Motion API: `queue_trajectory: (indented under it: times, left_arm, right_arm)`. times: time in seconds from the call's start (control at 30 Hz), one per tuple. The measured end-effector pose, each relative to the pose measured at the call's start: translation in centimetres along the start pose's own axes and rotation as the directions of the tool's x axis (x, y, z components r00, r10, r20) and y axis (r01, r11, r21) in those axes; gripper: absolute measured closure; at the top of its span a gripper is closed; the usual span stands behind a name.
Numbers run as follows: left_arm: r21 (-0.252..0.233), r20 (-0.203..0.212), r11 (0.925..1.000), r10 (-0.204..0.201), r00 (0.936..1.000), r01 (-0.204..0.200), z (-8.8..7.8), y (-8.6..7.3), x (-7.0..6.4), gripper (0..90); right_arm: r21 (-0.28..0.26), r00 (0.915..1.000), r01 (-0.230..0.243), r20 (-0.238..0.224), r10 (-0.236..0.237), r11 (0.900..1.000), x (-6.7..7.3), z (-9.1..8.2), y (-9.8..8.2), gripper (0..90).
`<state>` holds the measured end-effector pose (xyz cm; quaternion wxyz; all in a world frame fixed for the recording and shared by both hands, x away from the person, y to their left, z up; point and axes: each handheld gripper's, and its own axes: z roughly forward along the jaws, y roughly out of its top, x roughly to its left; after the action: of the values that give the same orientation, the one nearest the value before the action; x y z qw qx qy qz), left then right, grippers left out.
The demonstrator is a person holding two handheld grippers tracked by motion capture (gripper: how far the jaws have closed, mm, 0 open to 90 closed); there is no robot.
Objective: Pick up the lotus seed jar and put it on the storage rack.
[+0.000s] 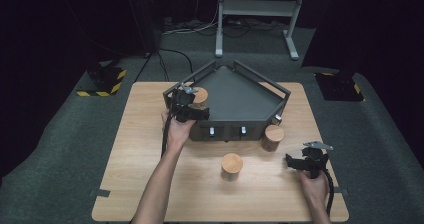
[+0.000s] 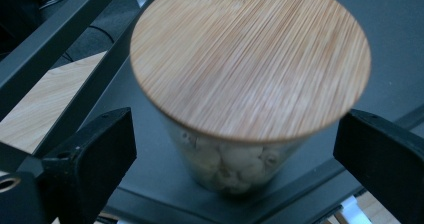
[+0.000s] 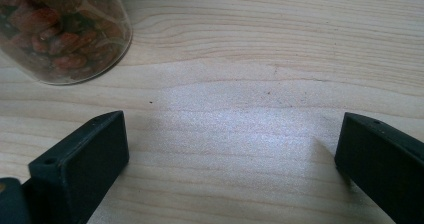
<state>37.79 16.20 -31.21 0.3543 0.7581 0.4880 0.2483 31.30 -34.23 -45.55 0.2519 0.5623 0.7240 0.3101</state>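
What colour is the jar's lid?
Light brown striped wood; the lid shows best in the left gripper view.

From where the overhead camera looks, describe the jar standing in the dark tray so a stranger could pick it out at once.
On the wooden table sits a dark five-sided tray. The jar stands inside its left corner, between the open jaws of the left gripper. It has a bamboo lid over pale contents; the two other lidded jars stand outside the tray on the tabletop.
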Motion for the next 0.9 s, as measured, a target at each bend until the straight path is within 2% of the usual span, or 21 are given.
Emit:
queue_trajectory:
  times: [0.47,0.67,0.8,0.9]
  left_arm:
    - [-0.006,0.003,1.0000,0.001,1.0000,-0.001,-1.7,-1.5,1.1,3.4]
    - [-0.020,0.008,0.9998,-0.002,1.0000,0.003,-2.4,-2.1,1.2,3.5]
    - [-0.027,0.021,0.9995,-0.018,0.9996,0.018,-2.9,-2.3,1.4,3.6]
    - [-0.021,0.013,0.9998,-0.006,0.9999,0.006,-3.2,-2.2,1.2,3.8]
  right_arm:
    - [0.000,1.0000,0.000,0.000,0.000,1.000,0.0,0.0,0.0,0.0]
    - [0.000,1.0000,0.000,0.000,0.000,1.000,0.0,0.0,0.0,0.0]
    - [0.000,1.0000,0.000,0.000,0.000,1.000,0.0,0.0,0.0,0.0]
    - [0.000,1.0000,0.000,0.000,0.000,1.000,0.0,0.0,0.0,0.0]
